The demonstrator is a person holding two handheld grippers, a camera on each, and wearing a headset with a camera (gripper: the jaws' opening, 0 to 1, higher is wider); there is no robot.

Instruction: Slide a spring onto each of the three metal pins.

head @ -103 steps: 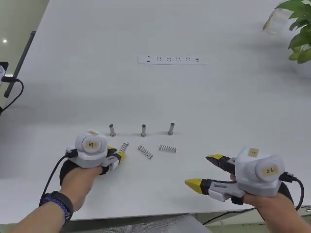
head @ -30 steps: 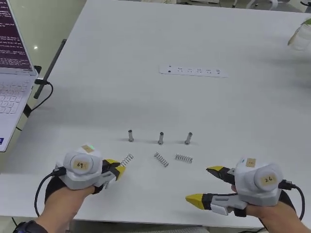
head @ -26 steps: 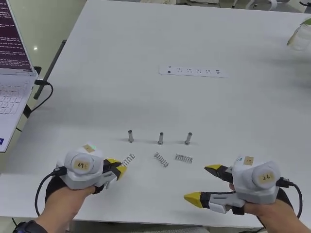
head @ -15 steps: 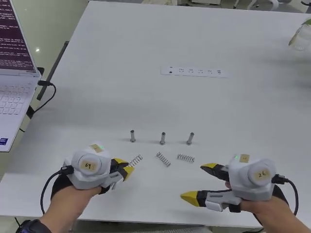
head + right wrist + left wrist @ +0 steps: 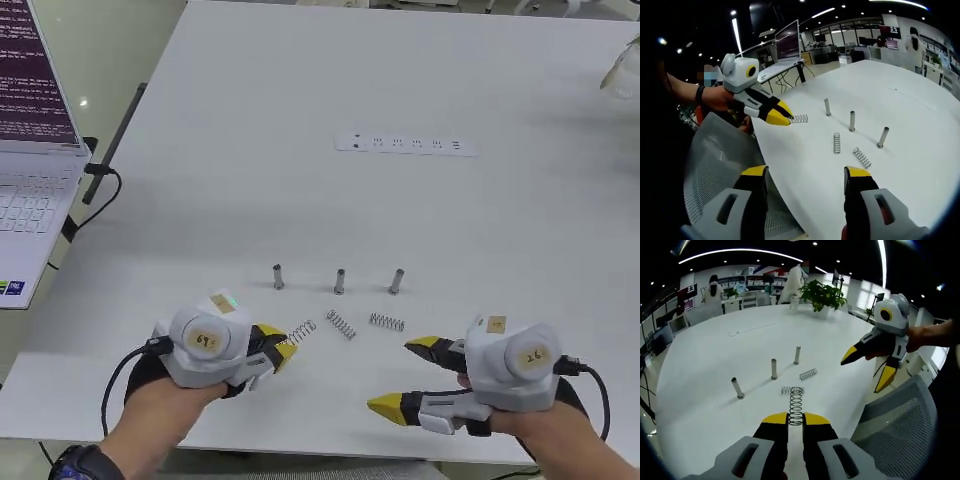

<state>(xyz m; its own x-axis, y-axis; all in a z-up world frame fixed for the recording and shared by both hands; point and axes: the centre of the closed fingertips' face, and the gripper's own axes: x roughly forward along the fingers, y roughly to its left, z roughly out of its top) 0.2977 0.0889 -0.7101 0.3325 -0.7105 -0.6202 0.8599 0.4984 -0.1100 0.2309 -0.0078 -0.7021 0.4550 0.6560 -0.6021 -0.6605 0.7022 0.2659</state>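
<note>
We hold the left gripper [image 5: 280,345] low over the near edge of the white table [image 5: 300,90]. Our left hand [image 5: 165,385] is wrapped under its body, and its yellow-tipped jaws point up and to the right toward the row of pins. Its jaws are pinched almost together on one end of a coil spring [image 5: 796,402]. The spring sticks out straight ahead past the tips, with its free end aimed at the other springs. We cannot tell whether that free end touches the tabletop.

The right gripper [image 5: 402,375] sits at the near right with our right hand [image 5: 560,435] beneath it. Its jaws are spread wide with nothing between them. They point left toward the middle of the table, one tip farther from us and one close to the table edge. The two grippers are well apart and face each other across the springs.

We count three metal pins standing upright in a row across the table, apart from one another: the left pin [image 5: 278,277], the middle pin [image 5: 340,282] and the right pin [image 5: 397,281]. We count three springs, all off the pins. One is the spring in the left gripper. The slanted spring [image 5: 341,324] lies on its side just in front of the middle pin, and the level spring [image 5: 386,322] lies just in front of the right pin.

Farther back lies one white power strip [image 5: 405,145]. One open laptop [image 5: 30,150] sits off the left edge. A grey mesh chair [image 5: 715,175] shows below the near table edge.
</note>
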